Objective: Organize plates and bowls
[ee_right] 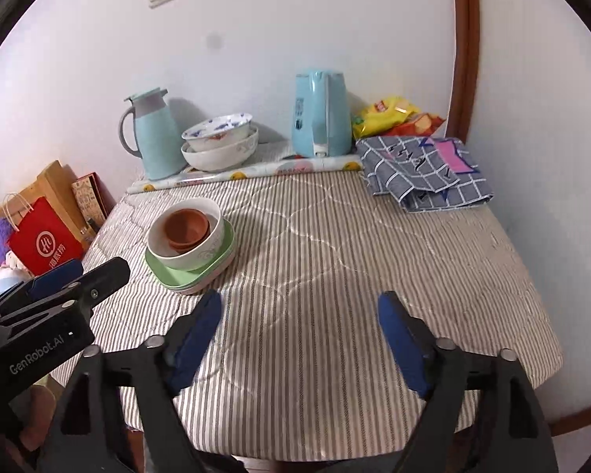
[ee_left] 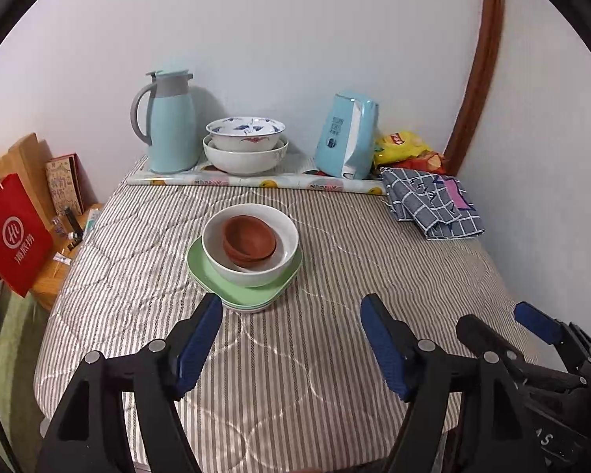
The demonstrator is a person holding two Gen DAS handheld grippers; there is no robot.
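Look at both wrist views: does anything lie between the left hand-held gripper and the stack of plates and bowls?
Nothing visible does. Only bare striped tablecloth separates the open left hand-held gripper from the stack of plates and bowls.

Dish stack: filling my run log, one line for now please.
stack: brown bowls in white bowl on green plates | tools: open, empty

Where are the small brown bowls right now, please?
The brown bowls sit nested inside the white bowl on the green plates, mid-table left of centre in both views.
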